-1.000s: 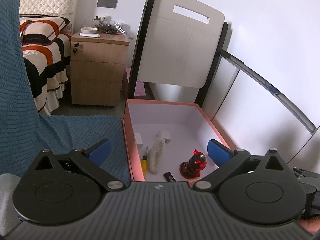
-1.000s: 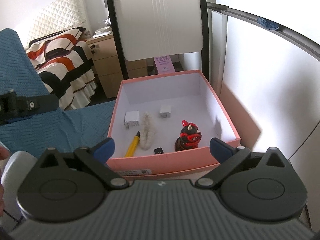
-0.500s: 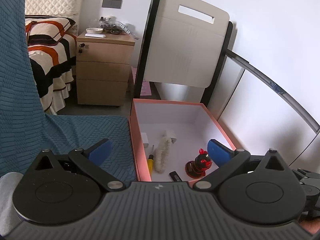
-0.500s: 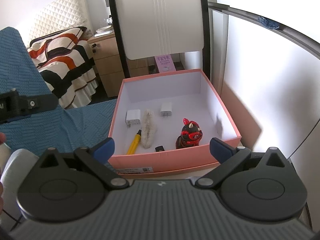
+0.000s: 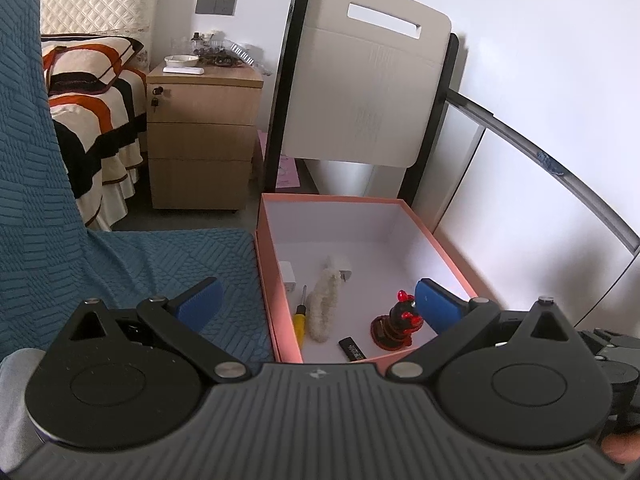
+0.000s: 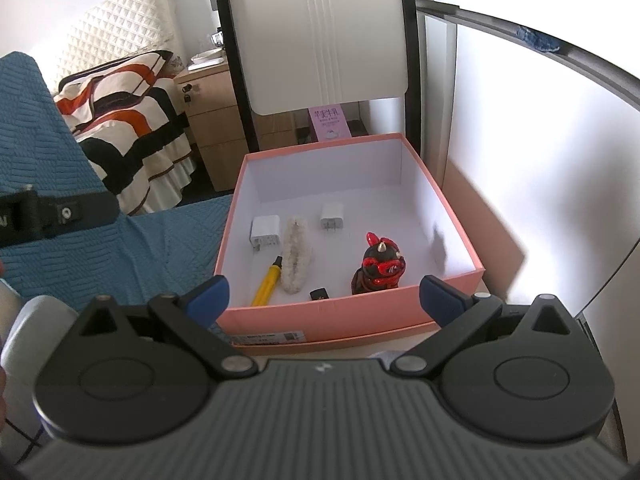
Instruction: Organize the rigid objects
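A pink box with a white inside stands open in front of both grippers; it also shows in the left wrist view. In it lie two white chargers, a fluffy white strip, a yellow screwdriver, a small black stick and a red-and-black figurine, upright. My left gripper is open and empty, near the box's front left. My right gripper is open and empty, just before the box's front wall.
A blue quilted cover lies left of the box. A white chair back stands behind it. A wooden nightstand and a striped bed are at the back left. A white wall is on the right.
Both grippers have drifted slightly, and the box sits a little further right in the left view. Both stay open and empty. The box's contents have not moved.
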